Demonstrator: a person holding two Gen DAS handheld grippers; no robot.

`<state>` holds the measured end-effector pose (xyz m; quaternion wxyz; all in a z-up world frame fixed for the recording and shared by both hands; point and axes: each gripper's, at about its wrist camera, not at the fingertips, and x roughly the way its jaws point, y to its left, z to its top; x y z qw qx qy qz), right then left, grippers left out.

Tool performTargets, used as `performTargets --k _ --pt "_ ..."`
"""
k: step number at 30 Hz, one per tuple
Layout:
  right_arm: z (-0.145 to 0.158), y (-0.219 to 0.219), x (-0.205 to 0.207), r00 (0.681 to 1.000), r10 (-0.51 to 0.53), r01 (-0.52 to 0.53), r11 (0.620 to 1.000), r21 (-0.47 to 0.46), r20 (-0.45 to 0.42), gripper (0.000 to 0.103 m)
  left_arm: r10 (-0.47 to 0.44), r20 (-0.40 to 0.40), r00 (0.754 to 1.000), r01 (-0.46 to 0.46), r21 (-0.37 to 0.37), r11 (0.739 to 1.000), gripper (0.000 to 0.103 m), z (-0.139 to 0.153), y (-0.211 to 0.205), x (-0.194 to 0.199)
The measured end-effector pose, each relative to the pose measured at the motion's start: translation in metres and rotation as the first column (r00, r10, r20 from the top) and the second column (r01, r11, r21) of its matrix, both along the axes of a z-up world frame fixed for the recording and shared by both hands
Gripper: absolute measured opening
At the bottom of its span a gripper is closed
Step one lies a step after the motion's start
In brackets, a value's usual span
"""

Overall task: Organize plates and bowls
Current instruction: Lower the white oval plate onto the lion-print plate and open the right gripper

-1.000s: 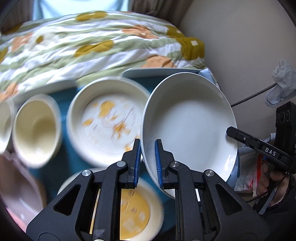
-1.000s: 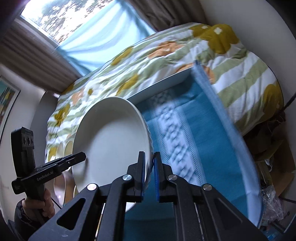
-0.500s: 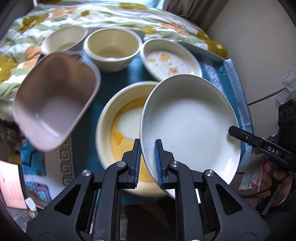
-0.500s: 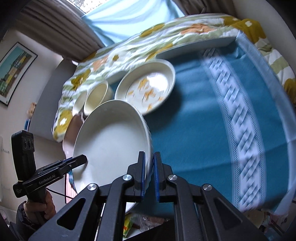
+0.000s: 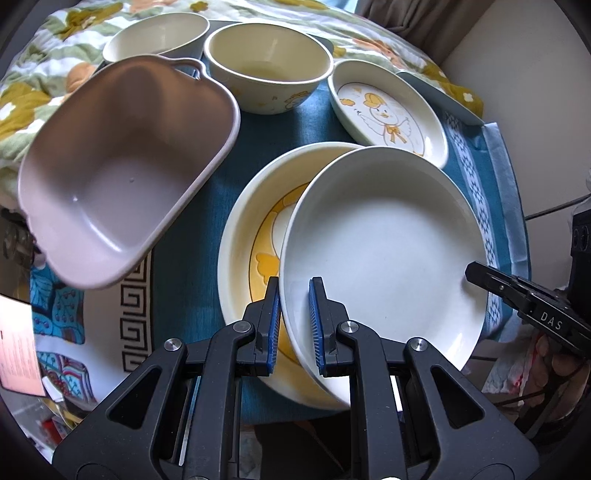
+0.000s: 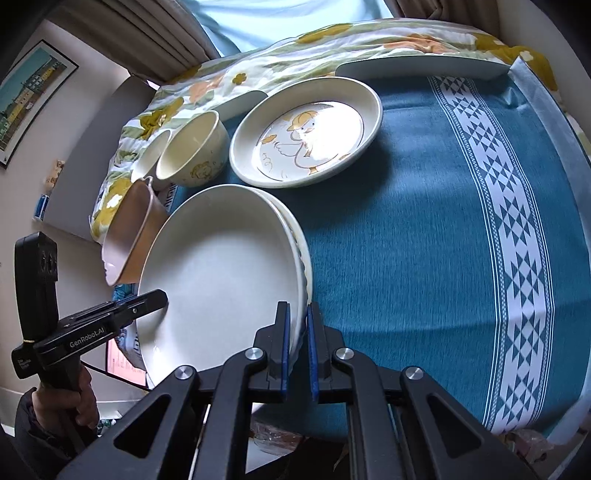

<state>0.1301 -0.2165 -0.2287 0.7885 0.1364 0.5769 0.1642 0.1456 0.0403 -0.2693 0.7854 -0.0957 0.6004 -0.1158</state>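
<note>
Together, both grippers clamp one plain white, deep round plate (image 5: 384, 258). The left gripper (image 5: 294, 325) has its blue-padded fingers pinched on the plate's near-left rim, and the right gripper (image 6: 297, 349) bites the opposite edge, one finger on each face of the rim. From the right wrist view the same plate (image 6: 218, 273) sits tilted, partly overlapping a larger cream plate with a yellow cartoon print (image 5: 255, 236) that lies flat on the teal woven cloth with a white geometric band (image 6: 424, 229); whether the two plates touch cannot be told.

Just beyond them on the cloth rests a shallow cream plate painted with a duck in a yellow hat (image 6: 306, 136). To its left stands a cream ceramic bowl with a small duck motif (image 5: 267, 68), and beside that a second, lower cream bowl (image 5: 157, 35). A pale mauve squarish plastic basin with a small handle (image 5: 125, 173) sits left of the stacked plates, tipped on its side. A floral quilt in green, orange and mustard (image 6: 295, 51) lies behind the dishes, and a framed picture (image 6: 27, 92) hangs on the wall.
</note>
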Motion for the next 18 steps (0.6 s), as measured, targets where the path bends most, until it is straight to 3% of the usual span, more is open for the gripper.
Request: performTargets --k 9,15,18 --pt "-0.004 0.004 0.008 0.999 0.03 -0.03 0.999 -0.015 0.013 0.008 -0.012 -0.003 1.0 0.013 0.076 0.997 0.013 -0.011 -0.01 0.005" --pt "-0.003 0.007 0.008 0.998 0.052 -0.051 0.998 -0.036 0.027 0.008 -0.066 0.047 0.997 0.054 0.219 0.974 0.013 -0.01 -0.027 0.001" --pt "-0.004 0.01 0.008 0.998 0.054 -0.053 0.998 -0.032 0.022 0.008 -0.092 0.087 0.992 0.061 0.307 0.95 0.013 -0.006 -0.038 -0.002"
